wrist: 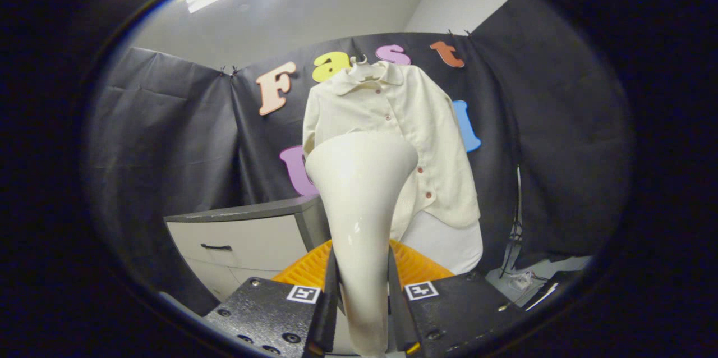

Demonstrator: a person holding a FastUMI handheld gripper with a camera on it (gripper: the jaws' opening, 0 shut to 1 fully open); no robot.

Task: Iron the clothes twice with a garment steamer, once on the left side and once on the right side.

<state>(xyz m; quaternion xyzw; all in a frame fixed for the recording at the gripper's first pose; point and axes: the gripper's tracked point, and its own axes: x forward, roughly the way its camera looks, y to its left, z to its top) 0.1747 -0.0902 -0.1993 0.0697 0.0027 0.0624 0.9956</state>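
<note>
Your gripper is clamped on the glossy cream funnel-shaped garment steamer, held upright, head before the cream button-front shirt.

The gripper is clamping the cream garment steamer by its handle, both fingers pressing on either side, and the steamer's flared head is rising upright beyond the fingertips. Behind the head, a cream buttoned shirt is hanging on a hanger against the black cloth wall, its lower hem draping over a white form. An orange ribbed basket is sitting just past the fingers, and a pale cabinet with a dark handle is standing beside it.
</note>
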